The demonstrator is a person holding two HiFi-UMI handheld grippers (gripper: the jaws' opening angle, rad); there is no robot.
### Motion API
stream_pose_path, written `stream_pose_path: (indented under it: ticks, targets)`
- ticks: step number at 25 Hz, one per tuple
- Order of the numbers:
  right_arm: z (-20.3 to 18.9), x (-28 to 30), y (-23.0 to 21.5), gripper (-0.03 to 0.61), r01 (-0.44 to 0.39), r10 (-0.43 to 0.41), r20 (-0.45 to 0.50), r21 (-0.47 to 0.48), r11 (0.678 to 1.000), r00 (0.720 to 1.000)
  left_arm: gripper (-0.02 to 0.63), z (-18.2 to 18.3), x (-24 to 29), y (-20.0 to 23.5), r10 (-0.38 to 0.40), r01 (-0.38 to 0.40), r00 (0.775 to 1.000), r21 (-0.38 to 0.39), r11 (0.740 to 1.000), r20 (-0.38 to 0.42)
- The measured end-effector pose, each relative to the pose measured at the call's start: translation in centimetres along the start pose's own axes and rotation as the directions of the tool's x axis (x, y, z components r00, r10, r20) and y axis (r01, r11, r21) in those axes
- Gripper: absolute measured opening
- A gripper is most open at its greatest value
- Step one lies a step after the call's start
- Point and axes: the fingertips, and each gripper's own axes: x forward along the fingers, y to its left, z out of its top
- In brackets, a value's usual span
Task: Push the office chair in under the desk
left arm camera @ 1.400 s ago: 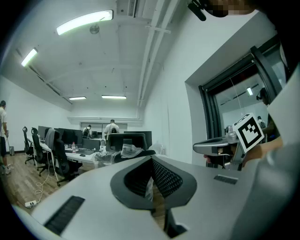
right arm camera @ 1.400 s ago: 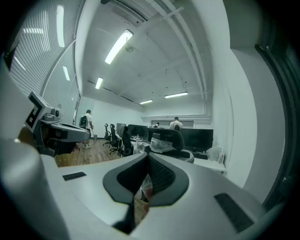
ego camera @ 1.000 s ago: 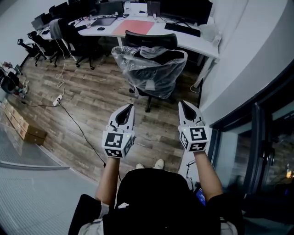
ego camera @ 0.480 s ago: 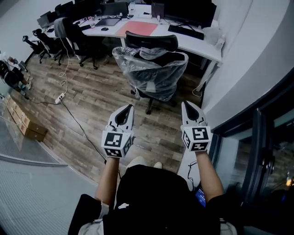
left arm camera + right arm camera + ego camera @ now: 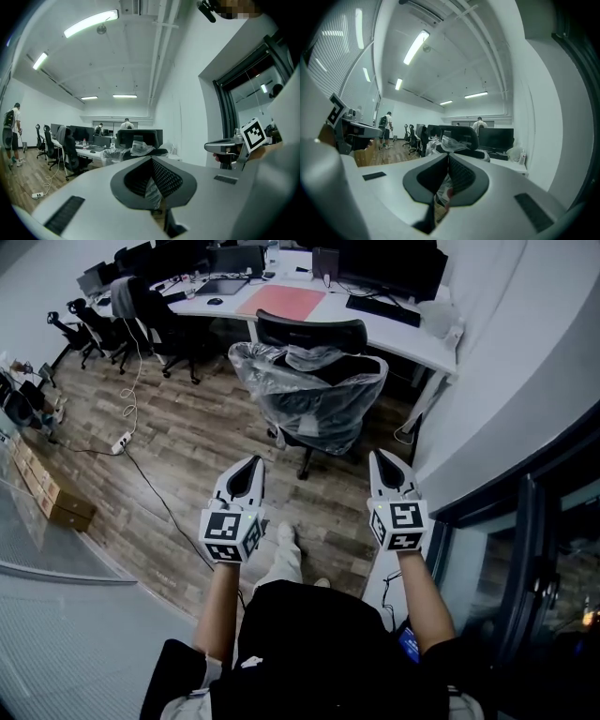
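**A:** Head view first. Where's the chair (image 5: 314, 395)?

**B:** On the wood floor (image 5: 187, 456), just in front of the white worktop (image 5: 412, 334), with its seat out from under it. Clear plastic is wrapped over the back and seat. The black headrest shows above the plastic, on the worktop side.

**A:** And the tools?

**B:** The left tool (image 5: 253, 463) and the right tool (image 5: 379, 457) are held side by side and point toward the chair. Both are clear of it, with bare floor between. One of the person's feet (image 5: 286, 535) shows between the two arms.

**A:** What's on the worktop?

**B:** A pink sheet (image 5: 281, 301), a keyboard (image 5: 386, 310) and dark monitors. More chairs stand at the far left. A power strip (image 5: 120, 441) lies on the floor there, on a white cable.

**A:** Left gripper view?

**B:** The jaws are pressed together and grip nothing. The wrapped chair sits beyond their tips, in front of the worktop. The right tool is out at the right edge. A person (image 5: 10, 133) stands far off at the left, and others are at the back of the room.

**A:** Right gripper view?

**B:** The same: jaws together, empty. The chair's headrest and plastic rise just past the tips. A monitor (image 5: 497, 138) is behind it to the right, and the left tool is at the left edge.
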Motion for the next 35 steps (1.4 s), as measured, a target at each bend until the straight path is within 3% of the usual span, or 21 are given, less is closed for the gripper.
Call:
stream_pose_path:
  ticks: [12,19,35]
  targets:
    - [1.0,8.8,-1.6,0.024,0.023,-0.023,0.003,-0.007,1.000,1.000,0.015,0.7,7.5,6.2,0.007,-0.007,1.000,0.034,0.999,-0.001]
    - [1.7,14.6,-2.7,0.025,0.034,-0.034,-0.012,-0.019,0.999,0.999,0.014,1.6,12.4,9.7,0.001,-0.001,1.000,0.016,1.000,-0.001]
    - [3.2,25.6,-3.7,0.025,0.094,-0.095,-0.025,-0.026,0.995,0.995,0.014,3.3,21.8,17.2,-0.054,0.055,0.998,0.029,0.998,-0.015]
